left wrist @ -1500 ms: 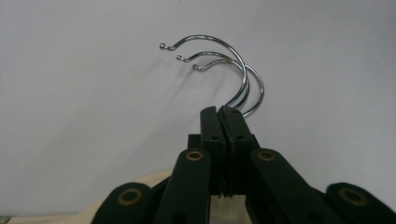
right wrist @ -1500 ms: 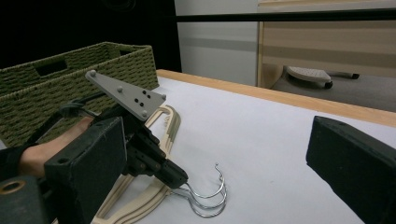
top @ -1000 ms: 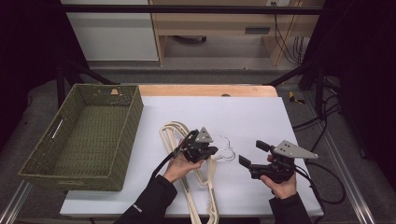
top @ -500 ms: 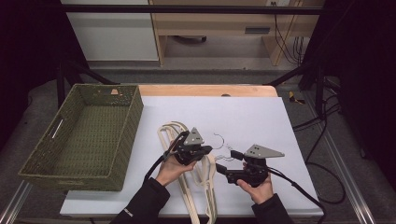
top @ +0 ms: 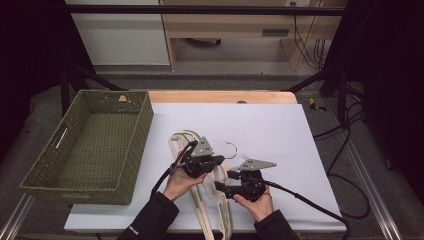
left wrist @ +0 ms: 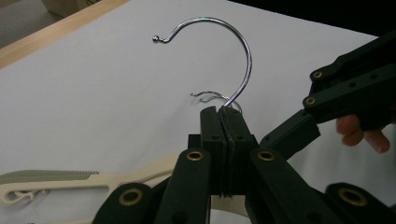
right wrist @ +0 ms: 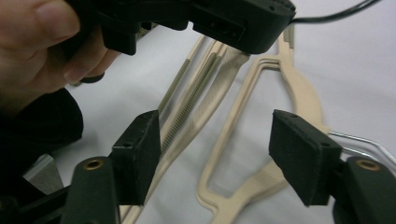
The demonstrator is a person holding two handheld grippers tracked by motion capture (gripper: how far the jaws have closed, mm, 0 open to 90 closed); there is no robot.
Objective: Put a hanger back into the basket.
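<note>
Several cream plastic hangers [top: 223, 220] with metal hooks lie stacked on the white table [top: 265, 125]. My left gripper [top: 220, 160] is shut on the base of the top hanger's wire hook [left wrist: 243, 51]; in the left gripper view the jaws [left wrist: 223, 116] meet flat around the wire. My right gripper [top: 219, 186] sits just right of it, open. In the right gripper view its two pads [right wrist: 140, 154] stand wide apart over the hangers' ribbed arms [right wrist: 205, 93], holding nothing. The left gripper's body [right wrist: 224, 18] and the hand [right wrist: 37, 42] holding it hang close above.
A green woven basket [top: 144, 125] stands on the table's left side. A wooden strip [top: 220, 96] runs along the far edge. The right gripper's cable [top: 310, 205] trails off to the right. Bare white surface lies behind and to the right of the hangers.
My right gripper has moved left, from out on the bare table to close beside the left gripper over the hangers. The left gripper has shifted slightly toward the person.
</note>
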